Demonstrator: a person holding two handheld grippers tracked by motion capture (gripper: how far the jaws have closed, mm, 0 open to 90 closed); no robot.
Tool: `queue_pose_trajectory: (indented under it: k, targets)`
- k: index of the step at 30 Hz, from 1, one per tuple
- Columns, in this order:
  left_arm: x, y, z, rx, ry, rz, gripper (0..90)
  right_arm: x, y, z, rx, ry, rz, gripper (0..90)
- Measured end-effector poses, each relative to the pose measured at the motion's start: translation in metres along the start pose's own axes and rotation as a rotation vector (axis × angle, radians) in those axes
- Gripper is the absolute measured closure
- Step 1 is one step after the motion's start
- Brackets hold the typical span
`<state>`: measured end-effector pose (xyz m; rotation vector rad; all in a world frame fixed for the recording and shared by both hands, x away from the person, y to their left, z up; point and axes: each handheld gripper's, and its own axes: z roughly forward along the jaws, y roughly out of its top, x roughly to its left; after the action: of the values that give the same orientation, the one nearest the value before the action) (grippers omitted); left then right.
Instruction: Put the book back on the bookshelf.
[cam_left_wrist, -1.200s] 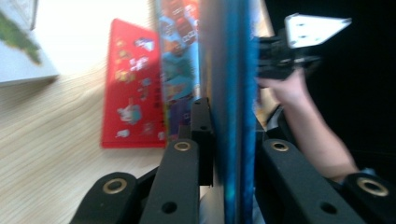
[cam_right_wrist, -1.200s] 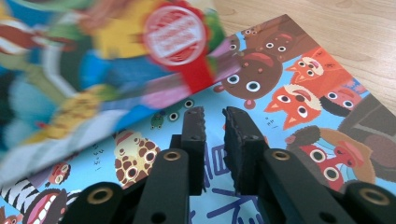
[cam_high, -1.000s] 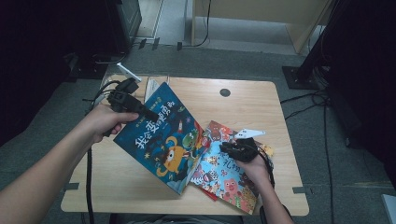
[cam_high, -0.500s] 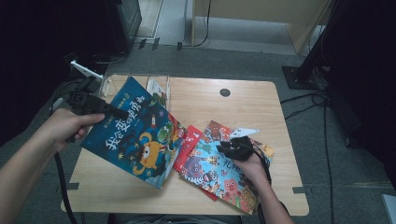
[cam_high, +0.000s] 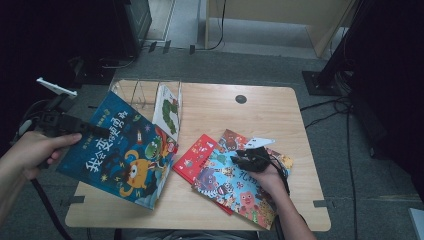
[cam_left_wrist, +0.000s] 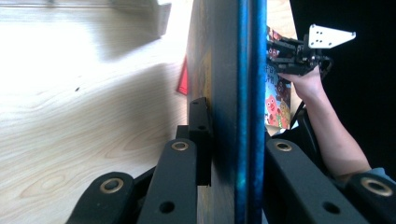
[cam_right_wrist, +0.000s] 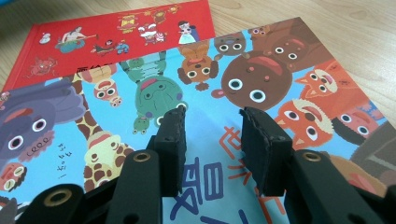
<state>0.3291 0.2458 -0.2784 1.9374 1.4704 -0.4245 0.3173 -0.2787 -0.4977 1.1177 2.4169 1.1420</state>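
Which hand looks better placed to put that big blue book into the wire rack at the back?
Probably the left. The left gripper is clamped on the blue book, tilted up just in front of the wire rack. The right gripper rests open, holding nothing, over the animal book, farther away.

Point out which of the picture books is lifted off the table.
The dark blue picture book with the orange monster, clamped at its edge in the left tongs. The red book and the light blue animal-cover book lie flat on the wooden table.
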Motion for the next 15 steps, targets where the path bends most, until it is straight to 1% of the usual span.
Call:
queue_pose_trajectory:
  k: [3,6,7,8,9,10,11,12,15]
  targets:
    - [0.007,-0.005,-0.008,-0.020,0.001,-0.020,81.1,0.000,0.000,0.000,0.000,0.001,0.001,60.1]
    - [0.011,-0.008,-0.014,-0.031,0.007,-0.020,80.7,0.001,0.000,0.000,0.001,-0.004,-0.003,59.6]
    - [0.015,-0.010,-0.018,-0.035,0.013,-0.030,80.6,0.003,0.000,0.001,0.004,-0.020,-0.027,59.6]
    - [0.015,-0.010,-0.018,-0.035,0.013,-0.030,80.5,0.003,0.000,0.001,0.004,-0.020,-0.027,59.6]
    - [0.018,-0.012,-0.021,-0.038,0.018,-0.040,80.6,0.005,0.000,0.001,0.005,-0.032,-0.045,59.4]
    - [0.020,-0.012,-0.023,-0.038,0.019,-0.046,80.6,0.005,0.000,0.001,0.007,-0.033,-0.046,59.4]
    - [0.026,-0.013,-0.027,-0.045,0.025,-0.061,80.7,0.005,0.000,0.001,0.006,-0.031,-0.047,59.4]
    - [0.029,-0.014,-0.030,-0.049,0.033,-0.071,80.7,0.005,0.000,0.001,0.005,-0.032,-0.047,59.4]
    - [0.037,-0.012,-0.038,-0.056,0.066,-0.084,80.9,0.004,0.000,0.001,0.002,-0.029,-0.044,59.5]
